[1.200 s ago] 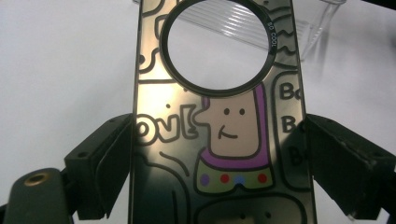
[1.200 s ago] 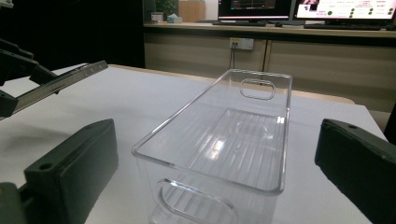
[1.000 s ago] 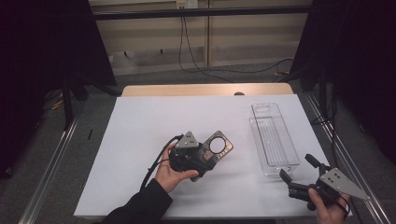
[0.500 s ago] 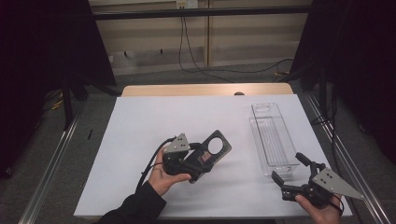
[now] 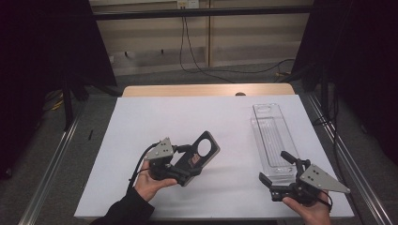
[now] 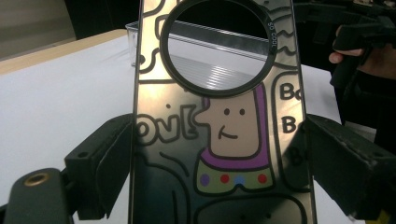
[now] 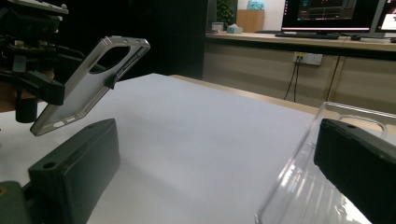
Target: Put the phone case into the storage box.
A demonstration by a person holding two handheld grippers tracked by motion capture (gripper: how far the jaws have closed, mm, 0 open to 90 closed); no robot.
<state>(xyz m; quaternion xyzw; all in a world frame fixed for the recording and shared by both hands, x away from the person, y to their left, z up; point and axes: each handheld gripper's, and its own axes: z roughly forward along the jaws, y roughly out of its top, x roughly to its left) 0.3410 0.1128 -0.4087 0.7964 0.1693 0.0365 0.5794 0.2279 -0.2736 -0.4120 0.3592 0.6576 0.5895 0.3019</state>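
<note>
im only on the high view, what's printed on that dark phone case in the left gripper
Observer: The left gripper view shows a cartoon figure with a tan face and purple collar on the dark glossy phone case with the round camera hole, plus black doodle lettering.
Operator: are the jaws actually on it
Observer: Yes, in that view the left gripper has a black jaw against each long edge of the case.
Operator: and the right one, has it got the clear tray
Observer: Not by the right gripper view: the right gripper has its jaws wide apart, and the end of the clear plastic tray lies on the table just inside the jaw on that view's right; contact I cannot tell.
</note>
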